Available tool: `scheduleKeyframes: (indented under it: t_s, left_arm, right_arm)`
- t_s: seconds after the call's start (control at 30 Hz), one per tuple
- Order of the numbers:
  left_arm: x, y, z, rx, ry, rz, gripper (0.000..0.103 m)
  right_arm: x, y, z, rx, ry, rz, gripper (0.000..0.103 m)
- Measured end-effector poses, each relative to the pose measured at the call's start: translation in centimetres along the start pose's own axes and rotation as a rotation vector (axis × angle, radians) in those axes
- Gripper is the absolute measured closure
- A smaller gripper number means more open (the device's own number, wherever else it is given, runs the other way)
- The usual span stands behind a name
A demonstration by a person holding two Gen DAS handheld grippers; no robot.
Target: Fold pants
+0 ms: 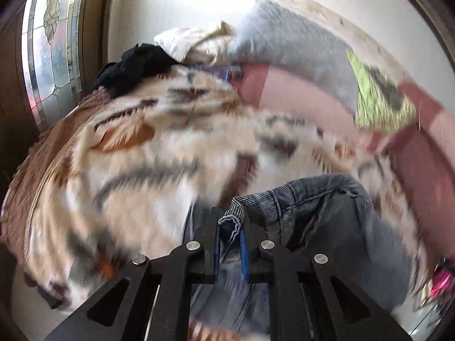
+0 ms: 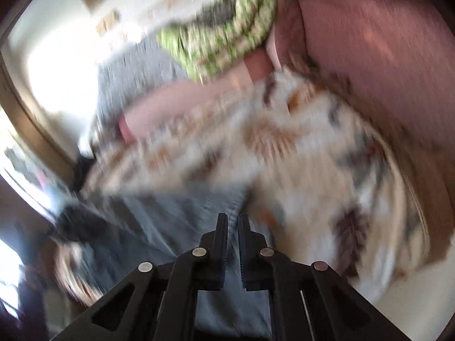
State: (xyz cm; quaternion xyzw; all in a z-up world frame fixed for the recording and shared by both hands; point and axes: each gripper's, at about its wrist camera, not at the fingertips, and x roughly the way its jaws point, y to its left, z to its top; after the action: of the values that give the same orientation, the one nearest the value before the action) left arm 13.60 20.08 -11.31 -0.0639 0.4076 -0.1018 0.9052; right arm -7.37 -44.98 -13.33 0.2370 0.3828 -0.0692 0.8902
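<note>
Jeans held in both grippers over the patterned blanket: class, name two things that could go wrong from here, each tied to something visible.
1. The left gripper pinches only a small bunch of the jeans at a frayed edge, so the denim may slip out.
2. The right gripper looks closed on thin denim, but blur hides the hold. The fabric may sag unevenly onto the patterned blanket and crease.

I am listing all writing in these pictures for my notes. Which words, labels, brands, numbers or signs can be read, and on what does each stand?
None can be read in either view.
The jeans in the left gripper show stitching only, no tag text.
The patterned blanket carries shapes, not letters.
The green patterned cloth is too blurred to tell.
</note>
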Motion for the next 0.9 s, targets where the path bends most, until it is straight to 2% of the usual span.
scheduleKeyframes:
  t_s: [0.03,0.1,0.13,0.17,0.23,0.27,0.33,0.47,0.57,0.63,0.67,0.73,0.9]
  left_arm:
    - [-0.1,0.2,-1.2,0.004,0.017,-0.001,0.091]
    - [0.2,0.6,-3.2,-0.015,0.054,0.008,0.091]
    - [0.3,0.7,-3.6,-0.03,0.062,0.008,0.091]
    - [0.4,0.8,-3.9,-0.044,0.064,0.006,0.091]
    - [0.4,0.5,-4.0,-0.048,0.053,0.008,0.091]
    - [0.3,0.2,-3.8,-0.041,0.044,0.01,0.091]
    - [-0.1,-0.5,-3.6,-0.022,0.02,0.015,0.091]
    - [-0.4,-1.0,-2.9,-0.01,-0.006,0.014,0.091]
    - [-0.2,-0.7,-2.7,-0.03,-0.002,0.013,0.091]
    - [0.0,-0.3,-2.8,-0.046,0.006,0.009,0.091]
    - [0.1,0.0,-2.8,-0.054,0.01,0.009,0.091]
    - [0.1,0.4,-2.8,-0.066,0.012,0.003,0.091]
    - [-0.3,1.0,-3.0,-0.037,0.004,-0.018,0.091]
  right_arm:
    - [0.5,-0.4,-1.6,-0.013,0.042,-0.013,0.095]
    - [1.8,-1.6,-3.4,0.074,0.098,0.058,0.093]
    - [2.9,-2.3,-4.1,0.16,0.134,0.114,0.084]
    - [3.6,-2.3,-4.4,0.195,0.153,0.14,0.076]
    - [4.8,-1.7,-5.1,0.221,0.135,0.205,0.037]
    - [5.5,-1.3,-5.0,0.237,0.115,0.232,0.032]
    - [7.0,-1.0,-4.9,0.276,0.104,0.256,0.031]
    - [10.4,-0.3,-4.2,0.313,0.116,0.251,0.031]
    - [13.6,0.9,-4.1,0.304,0.206,0.182,0.035]
    - [14.7,1.9,-4.2,0.271,0.238,0.163,0.08]
    - [14.7,2.7,-4.0,0.221,0.241,0.135,0.09]
    - [13.5,3.8,-3.6,0.156,0.198,0.091,0.095]
    - [5.0,3.4,-1.4,0.126,-0.014,0.108,0.096]
